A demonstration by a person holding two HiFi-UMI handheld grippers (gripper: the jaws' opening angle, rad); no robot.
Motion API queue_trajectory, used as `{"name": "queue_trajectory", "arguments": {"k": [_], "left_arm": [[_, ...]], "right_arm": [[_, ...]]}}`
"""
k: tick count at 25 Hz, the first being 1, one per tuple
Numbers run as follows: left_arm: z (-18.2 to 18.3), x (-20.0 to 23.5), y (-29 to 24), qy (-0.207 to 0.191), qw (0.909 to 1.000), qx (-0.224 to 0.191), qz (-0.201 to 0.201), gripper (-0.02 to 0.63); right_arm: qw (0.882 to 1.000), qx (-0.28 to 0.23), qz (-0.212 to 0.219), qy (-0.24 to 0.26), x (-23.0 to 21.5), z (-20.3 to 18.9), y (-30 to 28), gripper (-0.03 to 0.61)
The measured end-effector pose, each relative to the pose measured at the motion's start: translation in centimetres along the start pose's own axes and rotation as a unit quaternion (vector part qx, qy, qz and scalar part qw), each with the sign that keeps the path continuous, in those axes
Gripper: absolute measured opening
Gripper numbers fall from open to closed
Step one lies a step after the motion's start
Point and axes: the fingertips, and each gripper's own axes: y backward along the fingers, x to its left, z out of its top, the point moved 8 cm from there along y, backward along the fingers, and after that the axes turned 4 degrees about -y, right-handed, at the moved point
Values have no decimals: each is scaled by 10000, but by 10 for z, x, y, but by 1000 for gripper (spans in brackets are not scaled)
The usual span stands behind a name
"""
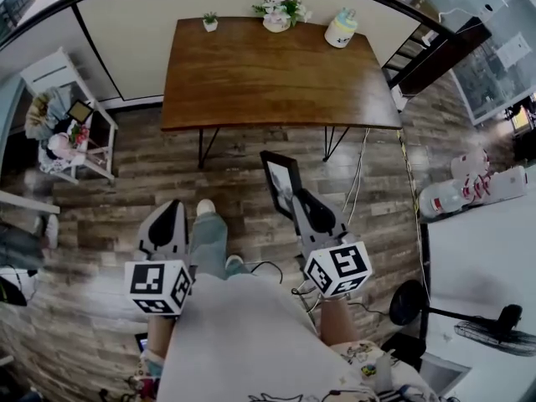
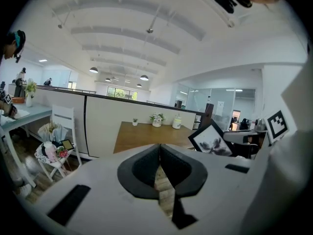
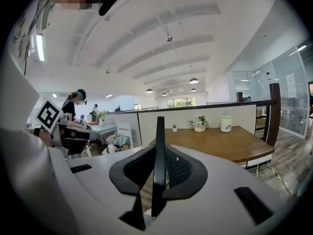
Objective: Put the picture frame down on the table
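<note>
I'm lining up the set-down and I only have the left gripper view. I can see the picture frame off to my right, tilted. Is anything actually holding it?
Observer: Yes. The right gripper is shut on the picture frame. In the right gripper view the frame stands edge-on between the jaws.
Operator: Okay, and is it over the table yet?
Observer: No. In the head view the frame appears short of the near edge of the table, with the wood floor beneath it.
</note>
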Motion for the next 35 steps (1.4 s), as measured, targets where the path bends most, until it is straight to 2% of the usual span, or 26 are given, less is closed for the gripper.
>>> {"name": "queue_trajectory", "arguments": {"k": [5, 19, 27, 35], "left_arm": [[12, 17, -37, -9, 9999, 2, -110, 5], [71, 109, -161, -156, 9991, 124, -371, 5], [84, 158, -195, -164, 9985, 190, -482, 5], [84, 175, -217, -160, 9973, 377, -616, 5]], "right_arm": [[10000, 32, -55, -4, -8, 8, -36, 57], [9997, 122, -219, 4, -19, 59, -185, 57], [9992, 229, -335, -3, -9, 70, -241, 57], [9984, 356, -429, -5, -7, 77, -266, 57]]}}
